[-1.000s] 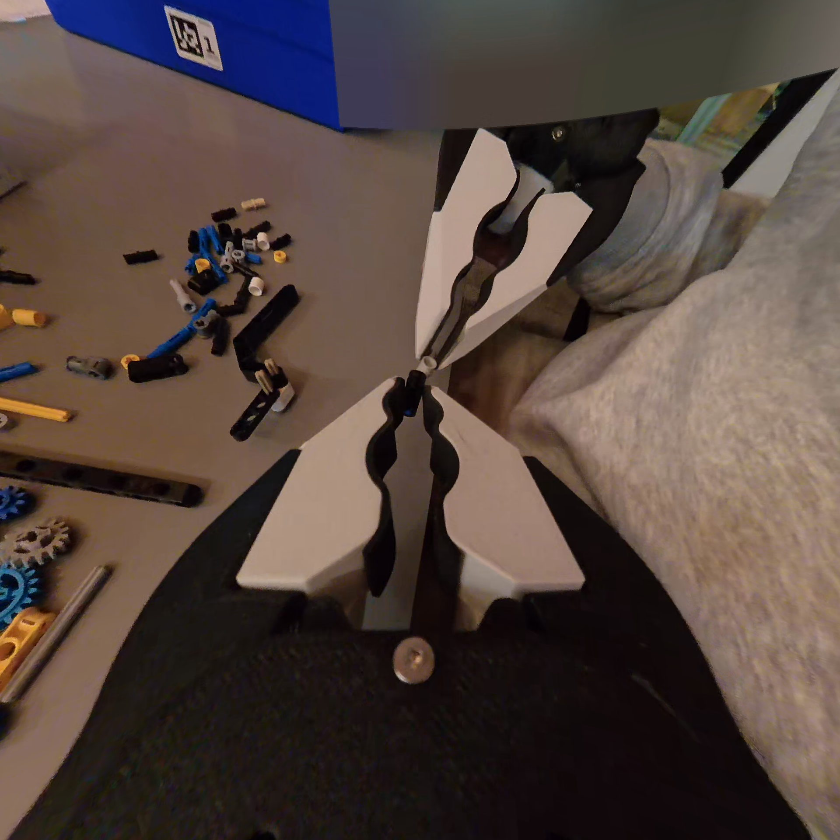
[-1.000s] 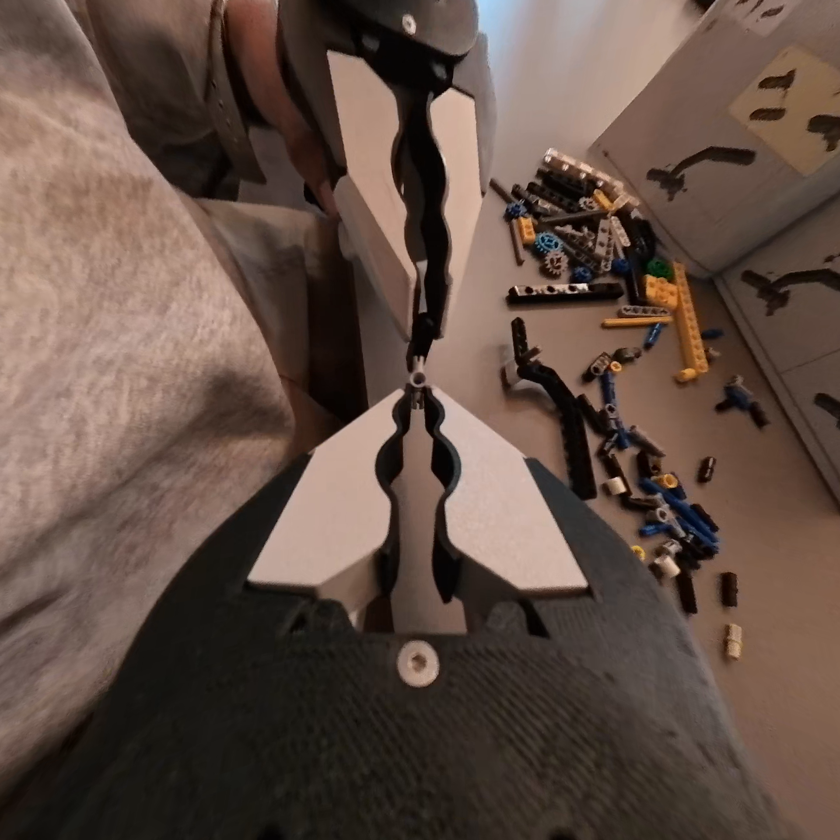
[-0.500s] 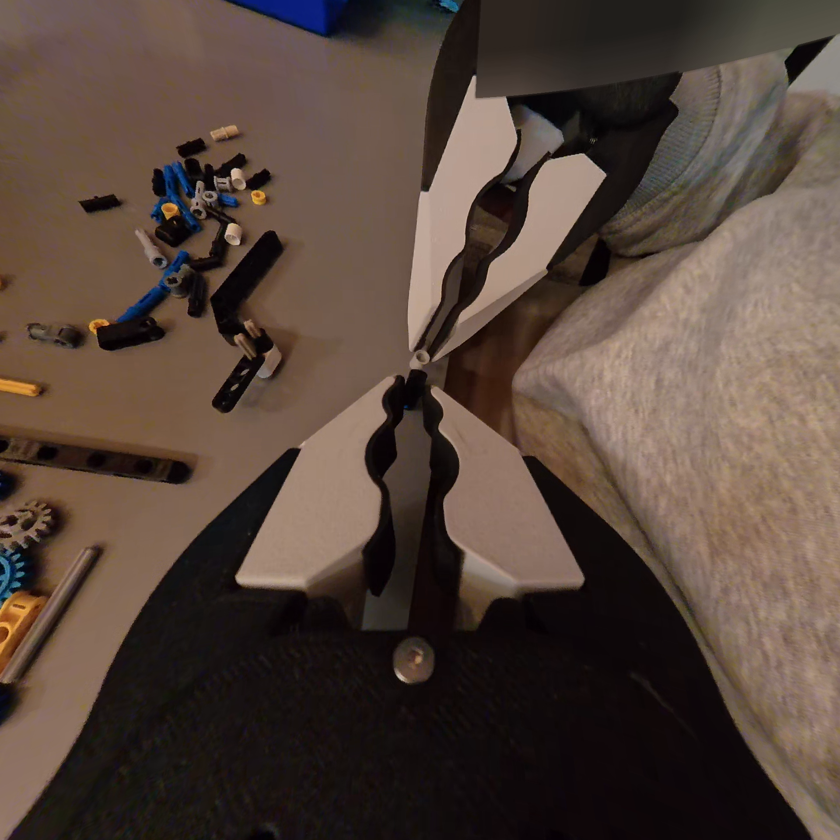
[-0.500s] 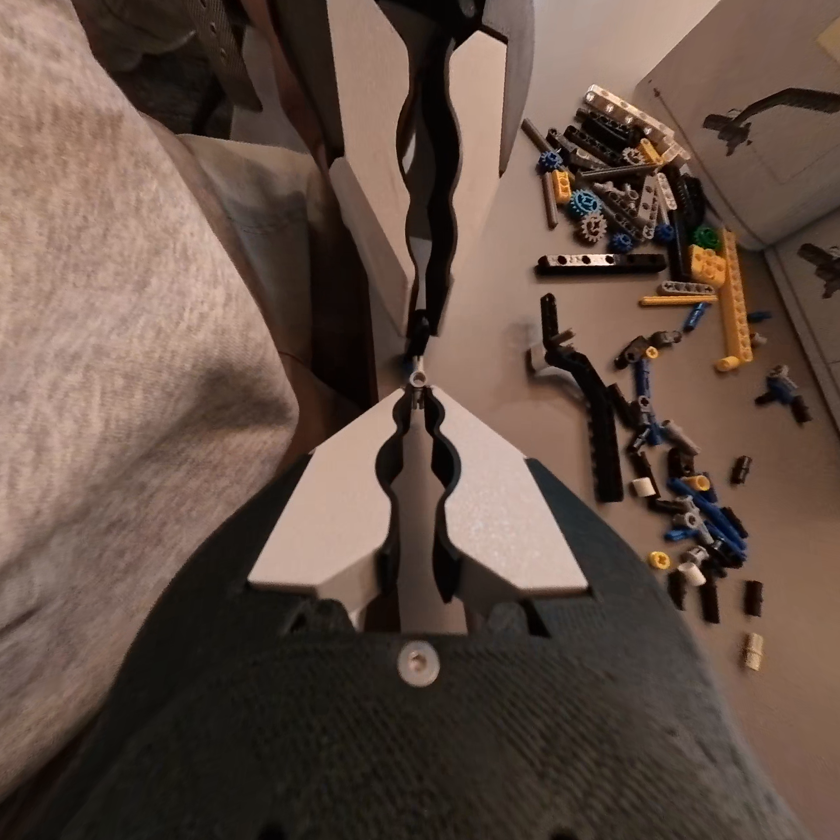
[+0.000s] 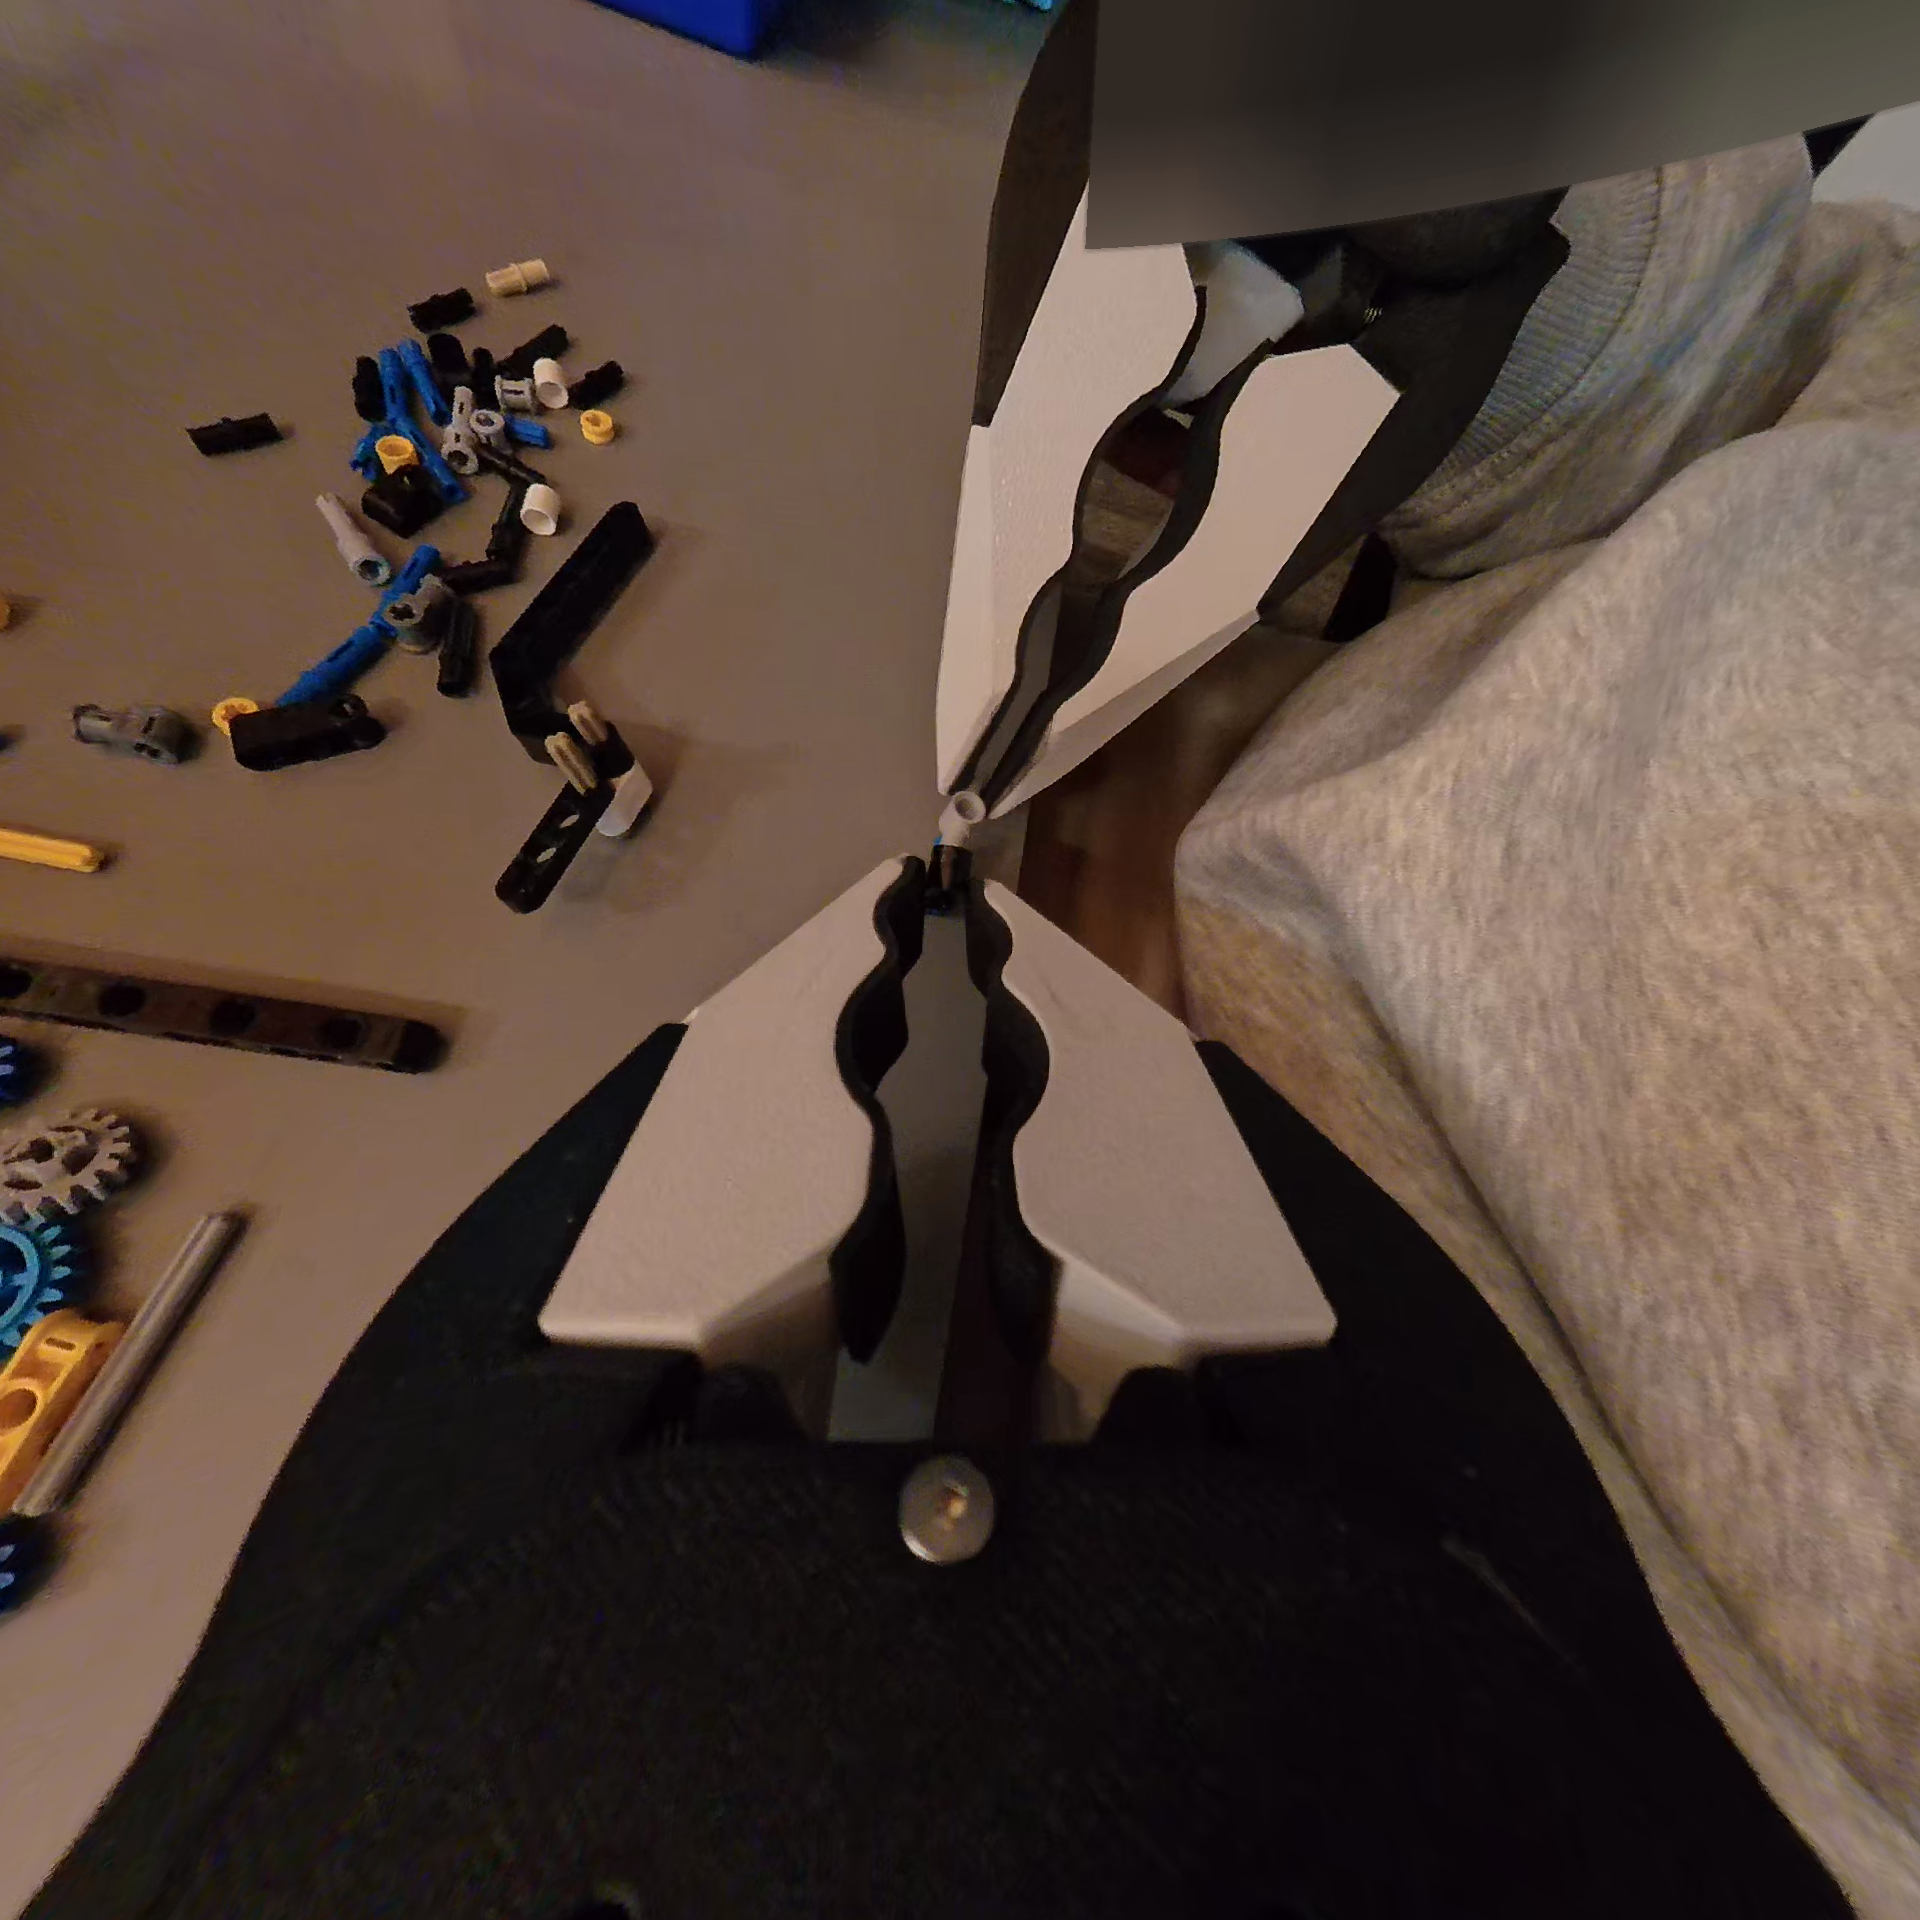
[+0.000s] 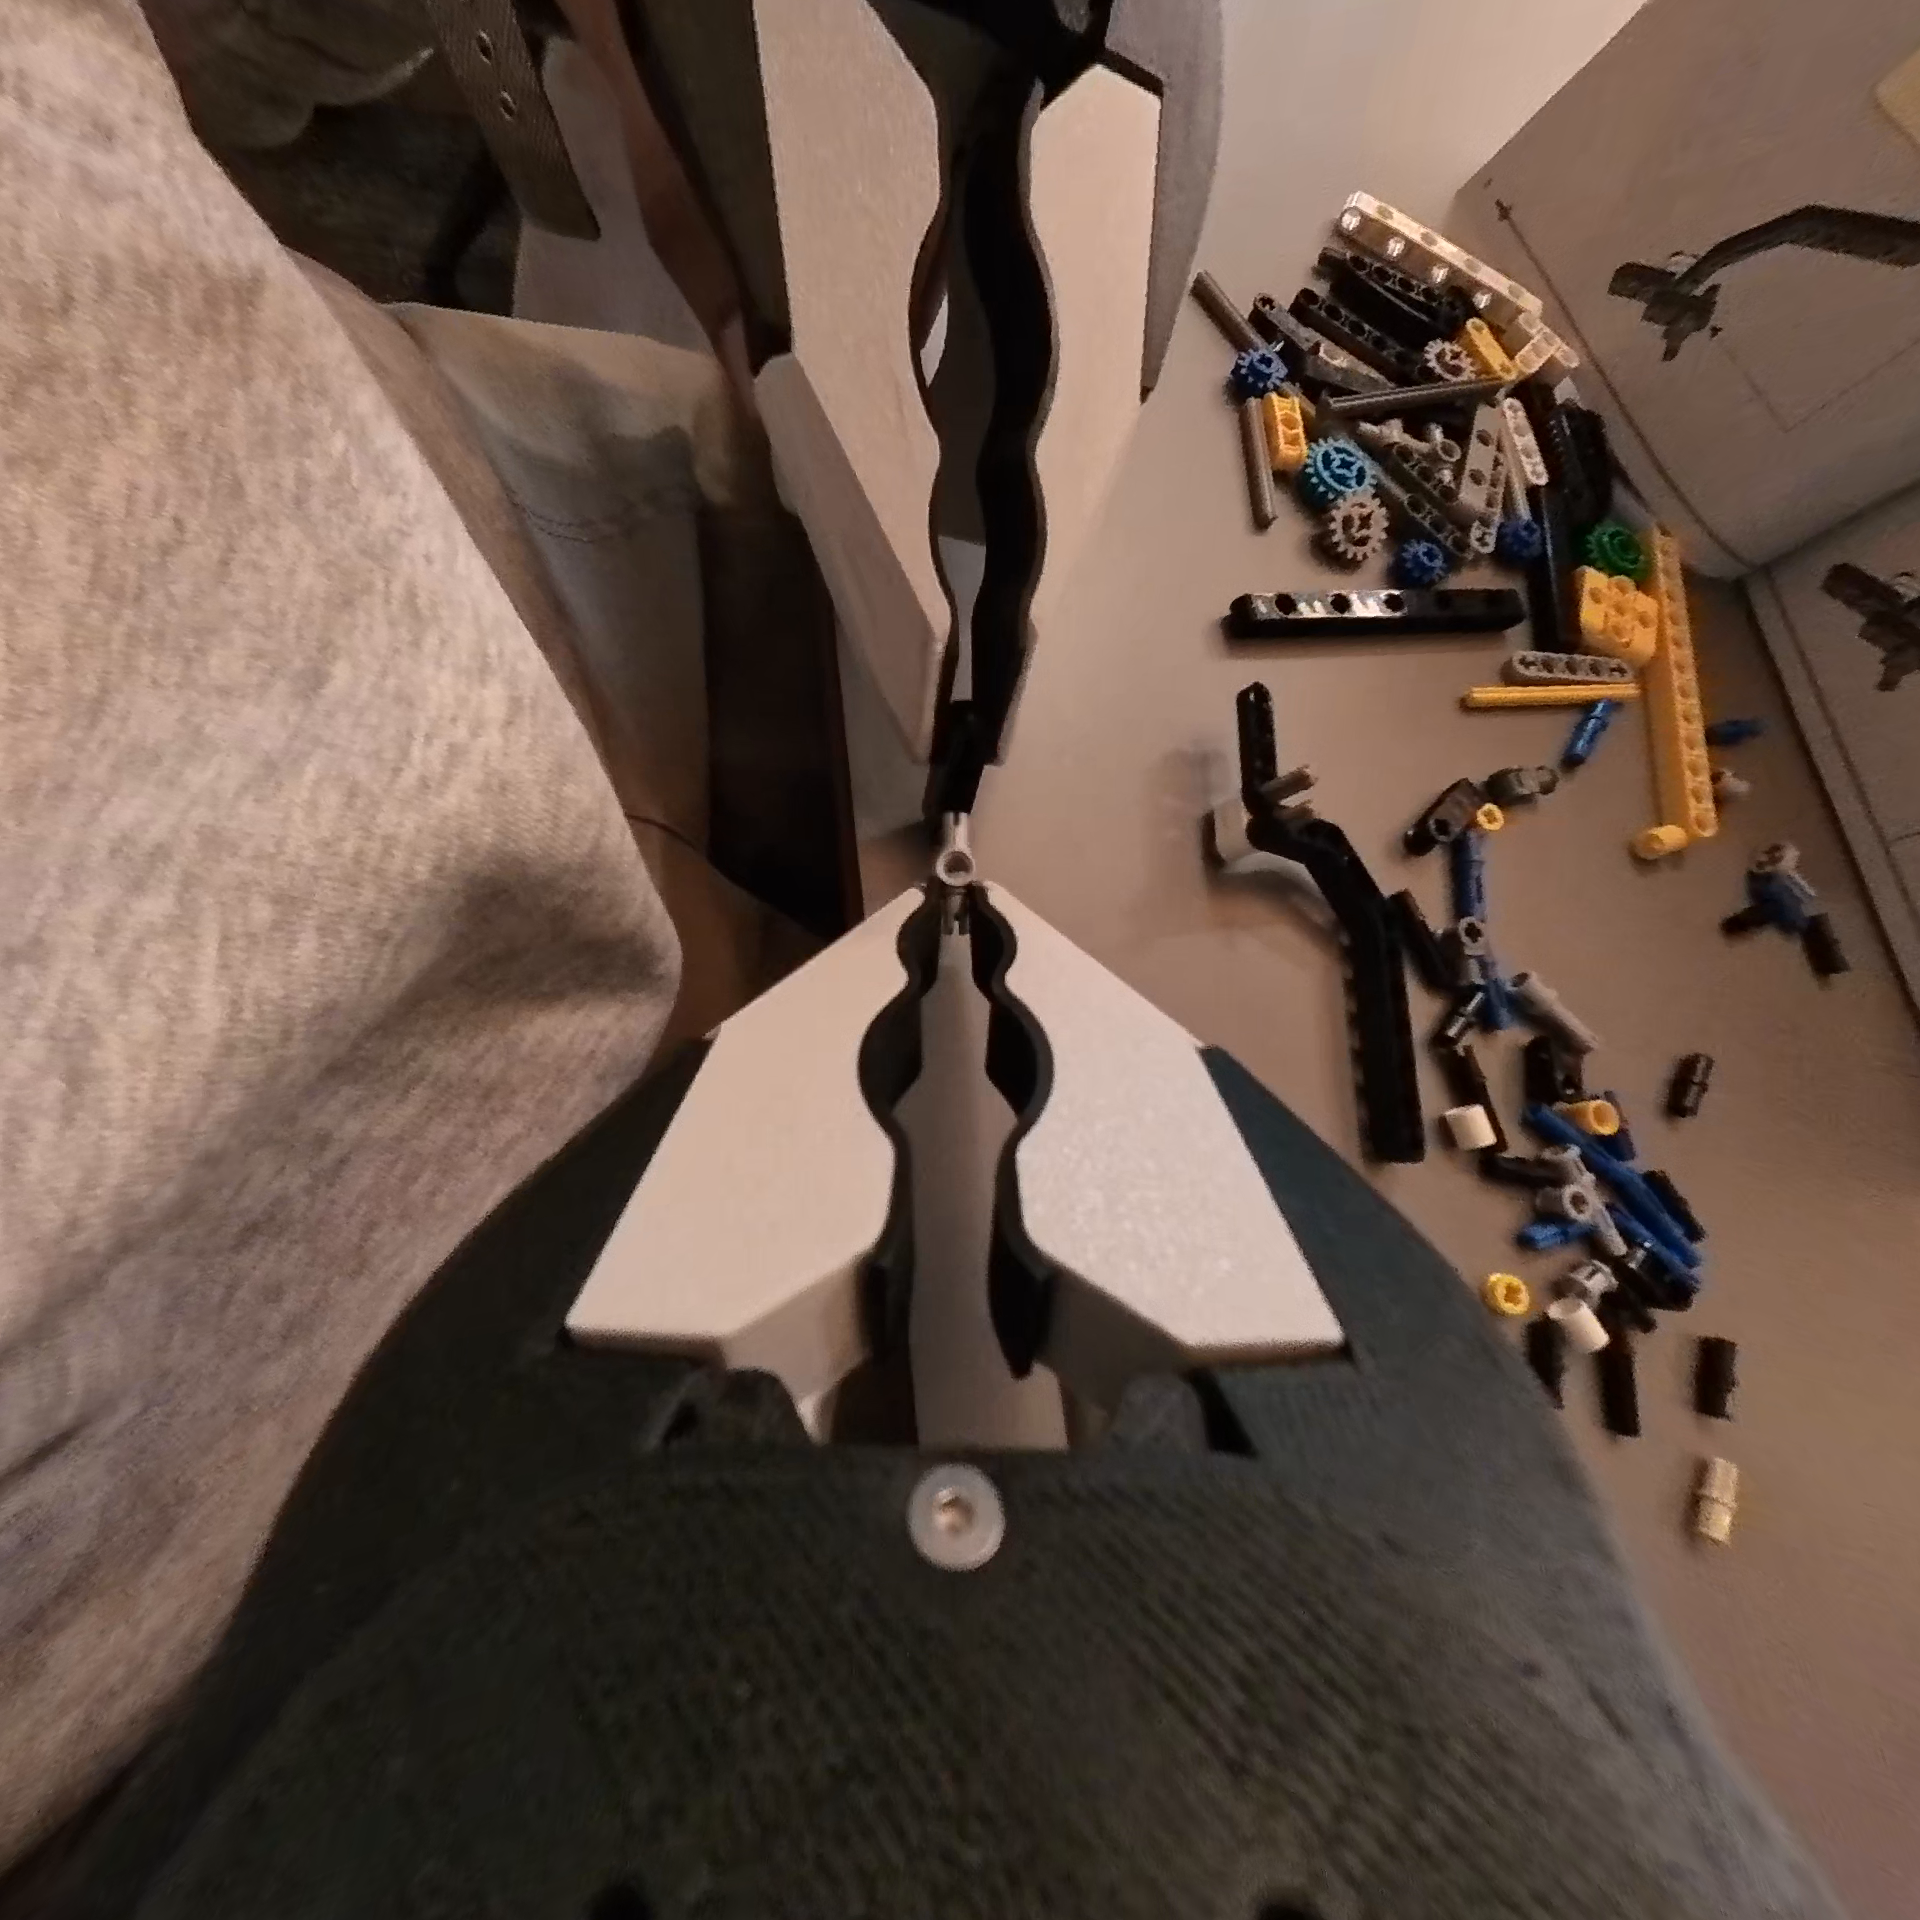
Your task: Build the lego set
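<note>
My left gripper [image 5: 940, 883] is shut on a small black piece [image 5: 940, 868] with a bit of blue at its base. My right gripper [image 6: 954, 904] is shut on a small grey connector [image 6: 954, 864]. The two grippers meet tip to tip above the table edge. The grey connector [image 5: 964, 810] touches the end of the black piece [image 6: 956, 774]. In the left wrist view the right gripper [image 5: 977, 795] comes in from the top. In the right wrist view the left gripper [image 6: 966, 743] comes in from the top.
Loose parts lie on the grey table: a black bent beam [image 5: 561, 634], a long black beam [image 5: 229, 1013], gears [image 5: 62, 1158], a grey axle [image 5: 135, 1361], a yellow beam [image 6: 1683, 707] and a pile of beams [image 6: 1434, 436]. A person's grey sleeve [image 5: 1558, 935] is close on one side. The grippers are tip to tip, or close to it. The grey axle [image 5: 135, 1361] is about 15 cm from both grippers' fingertips. It is also in sight in the right wrist view [image 6: 1256, 457].
Both grippers have shifted together, still tip to tip; the table parts have slid up in the left view and down-right in the right view. Both stay shut on their pieces.
</note>
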`<state>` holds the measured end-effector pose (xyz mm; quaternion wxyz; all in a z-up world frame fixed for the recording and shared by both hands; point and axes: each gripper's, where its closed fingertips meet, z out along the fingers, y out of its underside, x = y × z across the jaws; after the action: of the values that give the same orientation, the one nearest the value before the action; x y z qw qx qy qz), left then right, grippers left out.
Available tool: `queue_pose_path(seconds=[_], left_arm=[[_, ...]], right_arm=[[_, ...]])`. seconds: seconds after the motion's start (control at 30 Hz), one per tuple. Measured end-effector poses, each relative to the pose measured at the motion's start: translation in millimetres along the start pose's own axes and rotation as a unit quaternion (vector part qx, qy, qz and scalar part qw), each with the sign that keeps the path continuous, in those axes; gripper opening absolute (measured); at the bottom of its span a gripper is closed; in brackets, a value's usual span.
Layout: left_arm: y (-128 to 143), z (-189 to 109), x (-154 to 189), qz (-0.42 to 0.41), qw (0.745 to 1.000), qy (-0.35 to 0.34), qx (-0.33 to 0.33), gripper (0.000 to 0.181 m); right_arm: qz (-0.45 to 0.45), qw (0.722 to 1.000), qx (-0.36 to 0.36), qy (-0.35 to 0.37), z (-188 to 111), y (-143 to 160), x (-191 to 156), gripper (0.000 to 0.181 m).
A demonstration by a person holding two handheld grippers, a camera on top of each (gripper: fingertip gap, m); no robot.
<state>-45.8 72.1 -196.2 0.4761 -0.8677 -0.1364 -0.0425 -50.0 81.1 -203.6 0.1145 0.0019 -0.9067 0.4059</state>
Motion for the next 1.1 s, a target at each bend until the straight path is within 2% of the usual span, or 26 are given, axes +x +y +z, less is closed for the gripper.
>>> queue_pose_path(seconds=[0.3, 1.1], left_arm=[[-1.8, 3.2, 4.2, 0.022, 1.000, -0.004, 0.000, 0.007], [-1.9, 3.0, 3.5, 0.013, 1.000, -0.001, 0.000, 0.007]], right_arm=[[-0.010, 1.000, -0.011, 0.000, -0.7, 2.1, -1.6, 0.003], [0.014, 1.000, -0.002, -0.009, -3.5, -0.6, -3.5, 0.003]])
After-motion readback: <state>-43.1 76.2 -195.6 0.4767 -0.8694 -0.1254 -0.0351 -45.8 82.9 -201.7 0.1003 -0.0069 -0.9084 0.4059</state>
